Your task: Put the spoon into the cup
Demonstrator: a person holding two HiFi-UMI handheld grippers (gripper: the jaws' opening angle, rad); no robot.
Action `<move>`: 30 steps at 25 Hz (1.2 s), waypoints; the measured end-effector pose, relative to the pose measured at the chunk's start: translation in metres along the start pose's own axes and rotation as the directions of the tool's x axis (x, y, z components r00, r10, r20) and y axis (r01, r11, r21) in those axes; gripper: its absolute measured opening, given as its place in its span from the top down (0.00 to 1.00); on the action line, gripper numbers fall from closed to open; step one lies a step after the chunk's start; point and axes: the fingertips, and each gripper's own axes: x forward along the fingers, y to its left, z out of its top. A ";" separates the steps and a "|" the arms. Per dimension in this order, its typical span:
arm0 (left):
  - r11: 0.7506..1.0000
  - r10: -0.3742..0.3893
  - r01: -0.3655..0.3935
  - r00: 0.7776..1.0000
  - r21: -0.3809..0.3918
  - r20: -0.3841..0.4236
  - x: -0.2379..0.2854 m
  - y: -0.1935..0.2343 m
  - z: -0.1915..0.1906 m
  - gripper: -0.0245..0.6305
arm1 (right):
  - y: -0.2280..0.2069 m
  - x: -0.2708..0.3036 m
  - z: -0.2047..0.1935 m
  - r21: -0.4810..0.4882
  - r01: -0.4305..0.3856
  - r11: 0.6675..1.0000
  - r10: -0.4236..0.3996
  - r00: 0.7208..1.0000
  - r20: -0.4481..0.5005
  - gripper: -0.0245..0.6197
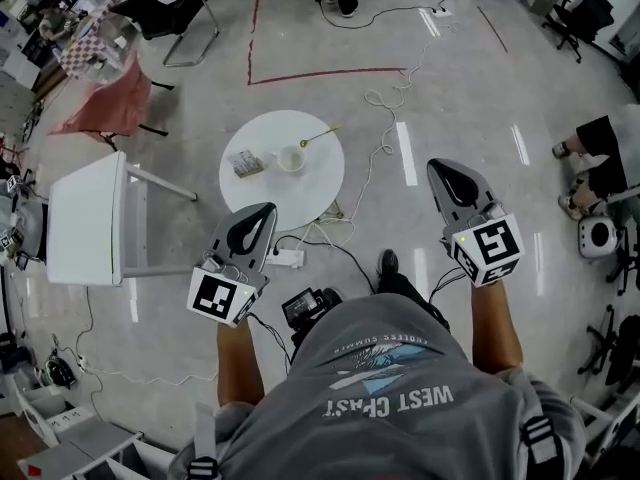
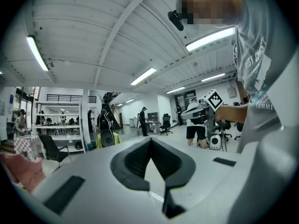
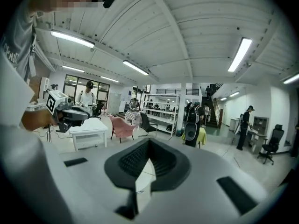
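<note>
In the head view a round white table stands ahead of me. On it sit a white cup and, a little beyond and to its right, a slim gold spoon. Both grippers hover over the floor, well short of the table. My left gripper is near the table's front edge, and my right gripper is off to the right. Each pair of jaws meets at the tip with nothing between them. Neither the left gripper view nor the right gripper view shows the table, cup or spoon.
A small packet lies on the table left of the cup. A white rectangular side table and a pink-draped chair stand at the left. A power strip and cables trail on the floor. A seated person is at the right.
</note>
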 end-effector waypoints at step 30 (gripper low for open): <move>0.955 0.294 -0.297 0.946 0.001 -0.137 0.071 0.014 0.015 0.96 | -0.063 0.120 -0.003 0.032 -0.367 0.930 0.366 0.929 0.053 0.96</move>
